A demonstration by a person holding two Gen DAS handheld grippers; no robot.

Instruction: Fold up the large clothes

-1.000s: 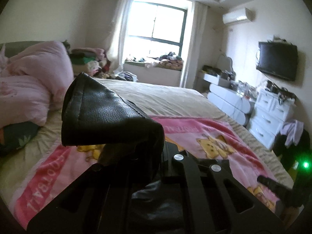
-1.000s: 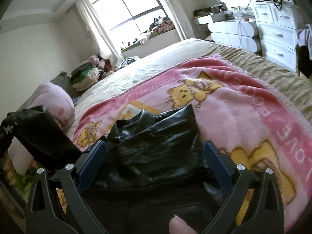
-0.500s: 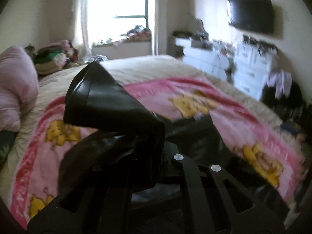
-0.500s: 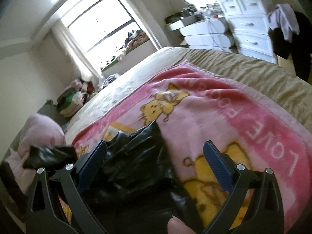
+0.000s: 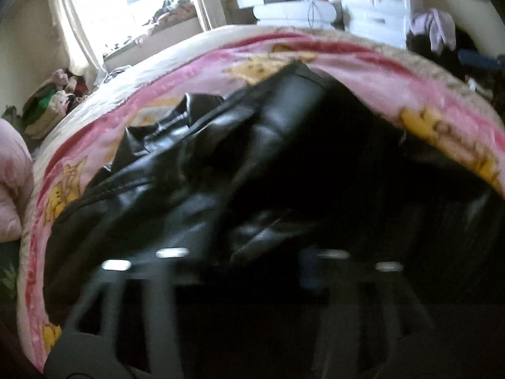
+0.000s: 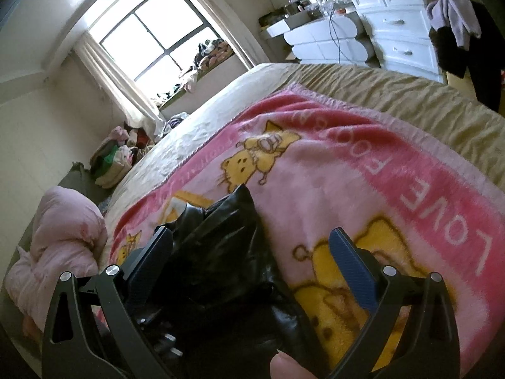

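Observation:
A black leather garment (image 5: 221,158) lies crumpled on a pink cartoon blanket (image 6: 331,173) on the bed. The left wrist view is blurred by motion. My left gripper (image 5: 246,246) is low over the garment, its fingers spread wide apart, with no cloth seen between them. In the right wrist view the garment (image 6: 227,237) lies between and beyond my right gripper's fingers. My right gripper (image 6: 252,252) is open, with blue pads (image 6: 350,265), and holds nothing. A thumb tip shows at the bottom edge.
A pink duvet (image 6: 63,237) is bunched at the left of the bed. A white dresser (image 6: 394,25) with clothes draped beside it stands at the right. A clothes pile (image 6: 116,154) lies by the window. The beige bedspread (image 6: 410,101) reaches the bed's edge.
My left gripper let go of the leather flap it held up and has dropped towards the garment. My right gripper has drawn back to the right, off the garment.

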